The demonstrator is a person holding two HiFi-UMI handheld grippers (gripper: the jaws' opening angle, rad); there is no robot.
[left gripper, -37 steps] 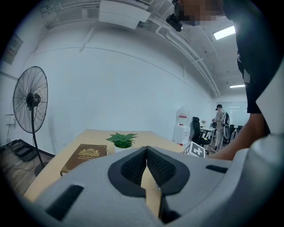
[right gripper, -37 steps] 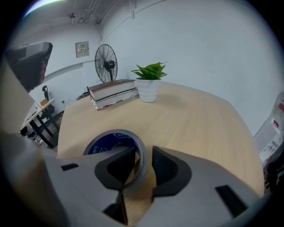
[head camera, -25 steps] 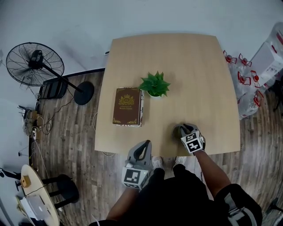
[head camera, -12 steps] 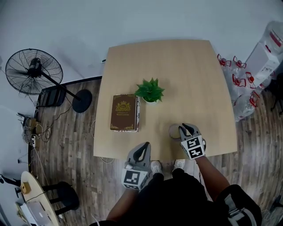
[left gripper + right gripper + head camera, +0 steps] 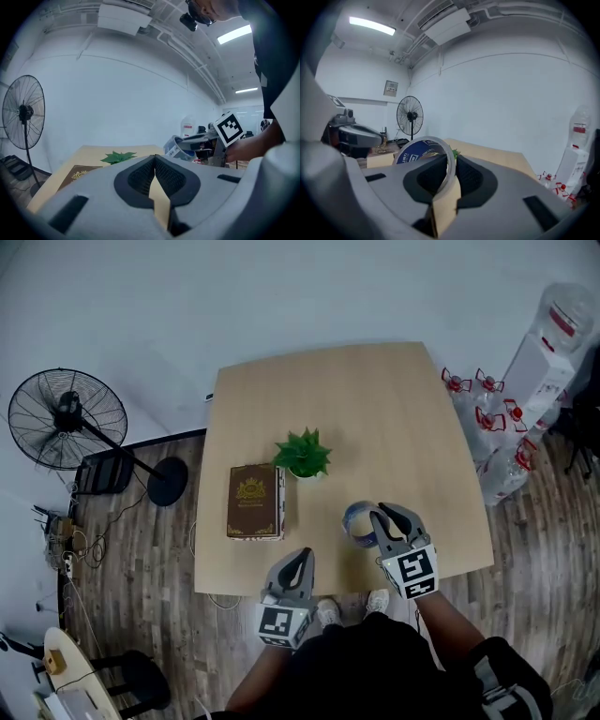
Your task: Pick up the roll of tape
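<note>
**Tape roll lifted clear of the desk**

Raised since a second ago, the right gripper (image 5: 387, 518) now carries the roll of tape (image 5: 358, 521) above the desk (image 5: 375, 399). Earlier its fingers were down on the surface with the roll barely showing under them. The head view has also shifted, so the desk sits lower and further left in the picture than before.

The right fingers are clamped on the roll's wall. In the right gripper view the tan band (image 5: 449, 180) runs down between the two dark pads, and the rest of the ring stands out to the left of them. The roll is a short ring, wider across than deep. Its hole is open both to the head view and to the right gripper view, so its axis tilts up and back toward the person. The blue printed inner core (image 5: 415, 152) shows through the hole.

In the head view the roll hangs over the desk's near edge, to the right of the brown book (image 5: 253, 501) and nearer than the potted plant (image 5: 302, 454).

The left gripper (image 5: 300, 561) is held just off the near edge, its fingers (image 5: 140, 176) pressed together with nothing between them.
</note>
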